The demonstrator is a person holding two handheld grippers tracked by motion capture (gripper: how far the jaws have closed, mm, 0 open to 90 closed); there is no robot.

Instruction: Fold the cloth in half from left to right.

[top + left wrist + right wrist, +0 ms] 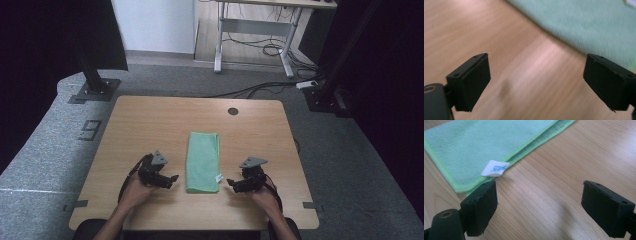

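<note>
A green cloth (203,161) lies folded into a long strip in the middle of the wooden table (145,125), with a small white label (219,177) at its near right corner. My left gripper (173,178) rests just left of the cloth's near end, open, bare wood between its jaws. In the left gripper view the cloth (586,22) lies beyond the jaws (536,82). My right gripper (229,183) sits just right of the cloth's near corner, open and holding nothing. In the right gripper view the cloth (481,147) and its label (495,168) lie just ahead of the jaws (539,207).
A dark round cable hole (233,111) marks the table's far side. Grey carpet (45,145) surrounds the table, with black frame posts (92,75) at the far left and right. Another desk's legs and cables (260,45) stand farther back.
</note>
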